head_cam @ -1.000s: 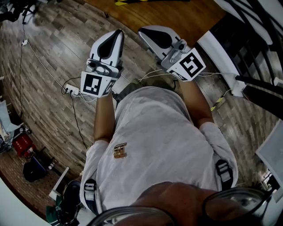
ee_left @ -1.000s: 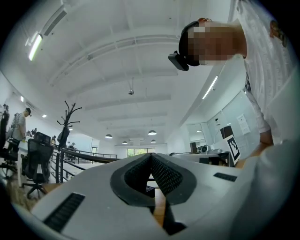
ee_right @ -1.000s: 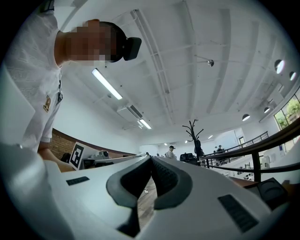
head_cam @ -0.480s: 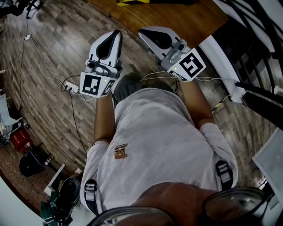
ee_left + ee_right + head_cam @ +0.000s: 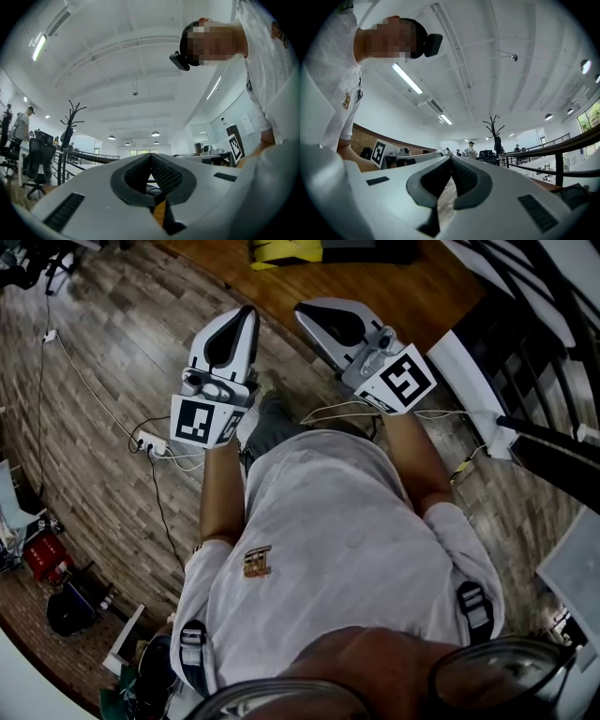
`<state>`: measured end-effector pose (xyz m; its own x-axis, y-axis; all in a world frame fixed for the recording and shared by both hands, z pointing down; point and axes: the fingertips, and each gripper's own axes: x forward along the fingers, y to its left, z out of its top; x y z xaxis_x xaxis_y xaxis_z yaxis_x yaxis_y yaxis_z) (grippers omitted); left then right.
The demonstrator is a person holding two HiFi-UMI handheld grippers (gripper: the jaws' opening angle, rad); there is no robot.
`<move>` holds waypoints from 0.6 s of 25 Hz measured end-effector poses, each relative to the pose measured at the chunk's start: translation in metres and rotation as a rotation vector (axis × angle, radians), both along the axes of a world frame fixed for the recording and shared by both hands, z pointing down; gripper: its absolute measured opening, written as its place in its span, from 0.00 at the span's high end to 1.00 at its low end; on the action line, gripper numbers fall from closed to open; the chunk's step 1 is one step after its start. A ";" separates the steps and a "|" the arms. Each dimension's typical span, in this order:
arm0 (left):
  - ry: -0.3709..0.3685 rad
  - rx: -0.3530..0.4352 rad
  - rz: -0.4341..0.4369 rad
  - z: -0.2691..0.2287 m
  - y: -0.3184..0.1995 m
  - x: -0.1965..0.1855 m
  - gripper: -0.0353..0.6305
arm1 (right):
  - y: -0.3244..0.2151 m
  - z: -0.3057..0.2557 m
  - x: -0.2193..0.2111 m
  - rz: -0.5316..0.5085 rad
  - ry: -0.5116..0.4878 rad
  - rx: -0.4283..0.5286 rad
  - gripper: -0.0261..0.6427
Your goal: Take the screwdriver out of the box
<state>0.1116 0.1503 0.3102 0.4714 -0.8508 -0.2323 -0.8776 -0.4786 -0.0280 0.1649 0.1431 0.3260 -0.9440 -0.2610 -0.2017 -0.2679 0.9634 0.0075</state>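
Note:
No screwdriver and no box show in any view. In the head view I look down my own white shirt at both grippers held in front of my chest above a wood-plank floor. My left gripper (image 5: 246,315) points away from me, jaws shut with nothing between them. My right gripper (image 5: 305,309) sits beside it, also shut and empty. In the left gripper view the left gripper (image 5: 151,157) has its black pads pressed together and looks up at the ceiling. In the right gripper view the right gripper (image 5: 451,161) is likewise shut on nothing.
A white power strip (image 5: 150,440) with cables lies on the floor at left. Bags and a red object (image 5: 45,557) clutter the lower left. A yellow item (image 5: 284,250) rests on the brown surface ahead. Black railings (image 5: 534,315) run at right. Office chairs (image 5: 35,159) and people stand in the distance.
Both grippers hold almost still and stay shut. My foot has come forward under the grippers, and the floor has shifted slightly as I walk.

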 end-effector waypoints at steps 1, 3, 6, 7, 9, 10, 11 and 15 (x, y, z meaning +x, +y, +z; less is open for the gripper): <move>0.000 0.001 0.004 -0.001 -0.009 -0.009 0.92 | -0.008 -0.001 -0.009 0.003 0.005 0.001 0.91; 0.001 0.001 0.011 -0.002 -0.028 -0.028 0.92 | -0.027 -0.001 -0.030 0.009 0.015 0.003 0.91; 0.004 -0.004 0.027 0.000 -0.058 -0.058 0.92 | -0.057 0.001 -0.059 0.032 0.033 0.001 0.91; 0.005 -0.007 0.034 0.000 -0.067 -0.066 0.92 | -0.067 0.002 -0.067 0.043 0.042 0.000 0.91; 0.007 -0.015 0.048 0.002 -0.087 -0.082 0.92 | -0.086 0.004 -0.082 0.069 0.064 -0.002 0.91; 0.008 -0.019 0.056 0.003 -0.096 -0.089 0.92 | -0.097 0.006 -0.089 0.082 0.075 -0.004 0.91; 0.009 -0.022 0.065 0.004 -0.106 -0.097 0.92 | -0.107 0.007 -0.096 0.097 0.084 -0.007 0.91; 0.007 -0.037 0.112 0.011 -0.140 -0.124 0.92 | -0.143 0.013 -0.124 0.154 0.111 -0.028 0.91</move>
<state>-0.0125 0.0102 0.3211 0.5628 -0.8007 -0.2052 -0.8184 -0.5746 -0.0024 0.0411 0.0002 0.3389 -0.9085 -0.4082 -0.0890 -0.4114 0.9113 0.0194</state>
